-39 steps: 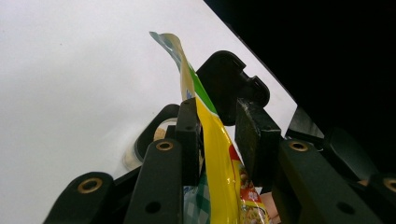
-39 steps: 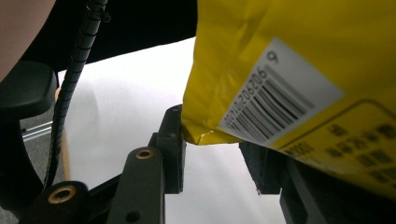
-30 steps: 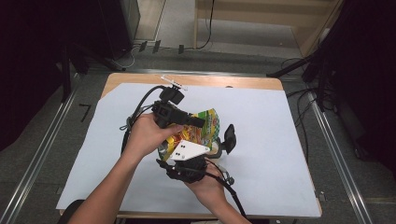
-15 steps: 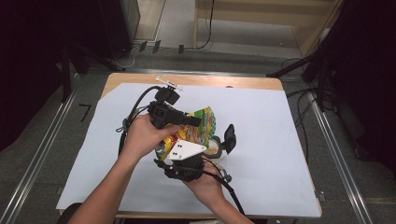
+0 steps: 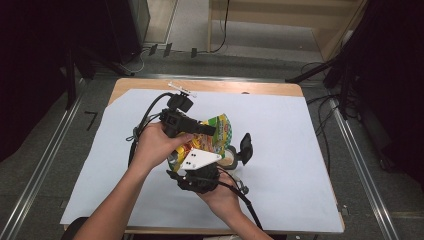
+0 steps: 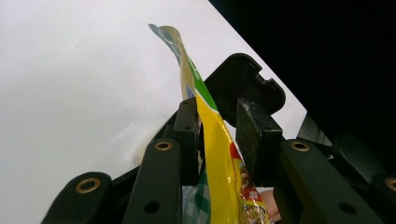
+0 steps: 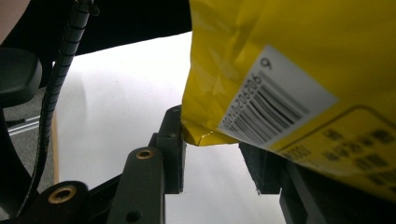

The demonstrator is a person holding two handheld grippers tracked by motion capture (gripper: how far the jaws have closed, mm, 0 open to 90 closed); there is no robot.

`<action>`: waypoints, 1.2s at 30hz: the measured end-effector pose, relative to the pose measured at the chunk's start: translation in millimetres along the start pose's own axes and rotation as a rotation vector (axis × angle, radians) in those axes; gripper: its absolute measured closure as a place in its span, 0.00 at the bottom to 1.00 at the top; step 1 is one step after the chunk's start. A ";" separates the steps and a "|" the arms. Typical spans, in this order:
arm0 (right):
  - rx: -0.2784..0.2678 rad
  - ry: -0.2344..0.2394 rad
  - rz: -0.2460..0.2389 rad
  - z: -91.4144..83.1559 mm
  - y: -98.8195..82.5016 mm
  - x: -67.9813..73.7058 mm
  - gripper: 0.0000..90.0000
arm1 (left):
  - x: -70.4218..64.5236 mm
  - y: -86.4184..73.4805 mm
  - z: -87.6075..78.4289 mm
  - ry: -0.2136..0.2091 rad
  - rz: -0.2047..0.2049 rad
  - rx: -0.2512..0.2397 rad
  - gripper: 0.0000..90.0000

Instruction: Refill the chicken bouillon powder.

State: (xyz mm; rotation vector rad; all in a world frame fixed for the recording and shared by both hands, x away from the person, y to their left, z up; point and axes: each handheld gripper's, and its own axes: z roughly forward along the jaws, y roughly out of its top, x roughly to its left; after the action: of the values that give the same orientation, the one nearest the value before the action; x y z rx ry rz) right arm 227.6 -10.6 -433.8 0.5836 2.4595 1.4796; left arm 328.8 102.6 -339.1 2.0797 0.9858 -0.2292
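Worktop (image 5: 300, 150) covered by pale sheet; both forearms come in from the near edge.

Snack bag (image 5: 217, 132), yellow-green foil, held above the sheet near worktop centre, between the two tools.

Left hand-held gripper (image 6: 215, 126): bag's thin edge runs upright between its jaws, one pad against the film, the other a little off — cannot tell whether it pinches.

Right hand-held gripper (image 7: 217, 154): bag's barcode corner hangs over its jaws, gap visible; cannot tell a grasp either.

Handling, by judgement: light, crinkly, slippery film, contents likely crushable. Best hold is the flat sealed edge, not the puffed middle.
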 end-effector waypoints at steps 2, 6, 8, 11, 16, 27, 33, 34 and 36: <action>0.001 -0.001 0.000 -0.1 -0.1 -0.1 0.70 | 0.1 0.2 0.2 0.002 0.000 0.003 0.79; 0.002 -0.004 0.003 -0.4 -0.4 0.0 0.70 | 0.7 0.5 1.1 -0.002 0.002 0.004 0.79; 0.003 -0.005 0.004 -0.6 -0.4 0.1 0.70 | 0.9 0.7 1.4 -0.005 -0.001 0.005 0.79; 0.004 -0.006 0.005 -0.8 -0.5 0.0 0.70 | 1.0 0.8 1.8 -0.005 -0.002 0.006 0.78; 0.007 -0.008 -0.002 -1.1 -0.6 -0.2 0.70 | 0.4 0.7 1.9 -0.003 0.005 0.006 0.78; 0.004 -0.020 -0.001 -3.8 1.6 2.8 0.70 | -3.7 1.5 -0.5 -0.009 0.016 0.001 0.78; -0.002 -0.028 -0.003 -6.3 2.9 4.5 0.70 | -6.0 3.0 -0.7 -0.018 0.022 0.004 0.79; 0.001 -0.031 -0.003 -6.8 2.9 4.6 0.70 | -6.2 3.2 -0.2 -0.022 0.023 0.002 0.79; 0.004 -0.035 0.000 -7.6 2.7 4.4 0.70 | -6.3 3.7 0.7 -0.025 0.024 0.006 0.79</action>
State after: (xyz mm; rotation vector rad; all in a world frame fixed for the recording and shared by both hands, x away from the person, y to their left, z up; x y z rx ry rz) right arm 221.4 -13.7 -427.7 0.6048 2.4366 1.4516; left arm 327.3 97.1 -334.5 2.0880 0.9456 -0.2458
